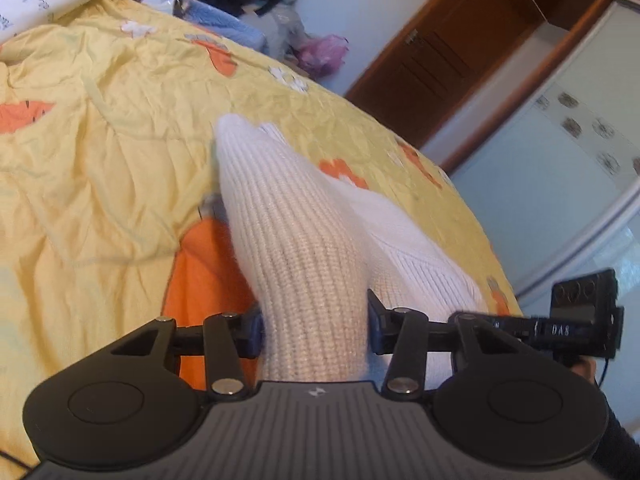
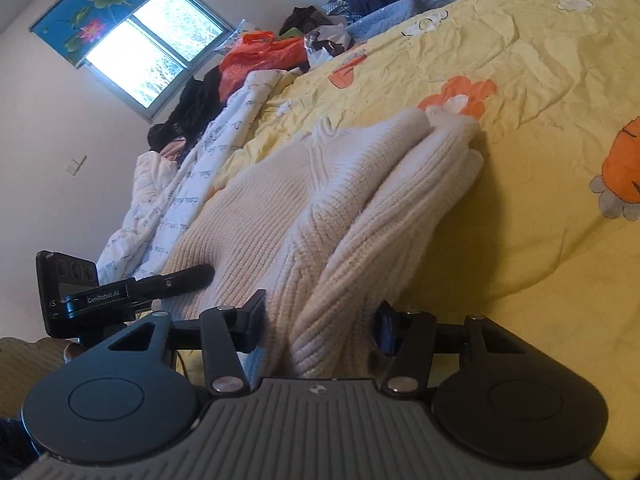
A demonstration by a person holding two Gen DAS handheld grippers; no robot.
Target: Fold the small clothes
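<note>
A cream ribbed knit sweater (image 1: 288,216) lies folded into a long bundle on the yellow bedspread (image 1: 100,140). My left gripper (image 1: 314,320) is shut on its near end, the thick knit filling the gap between the pads. In the right wrist view the sweater (image 2: 256,208) shows a broad flat part on the left and stacked folds running away on the right. My right gripper (image 2: 322,320) is shut on the near edge of those folds. The left gripper's black finger (image 2: 192,274) rests on the flat part. The fabric hides both grippers' pad faces.
The bedspread (image 2: 540,80) carries orange flower prints. A white printed quilt (image 2: 208,168) lies along the far side. Piles of dark and red clothes (image 2: 248,64) and plastic bags sit beyond it, below a window (image 2: 152,52). A brown door (image 1: 440,52) and a wardrobe (image 1: 560,152) stand past the bed's edge.
</note>
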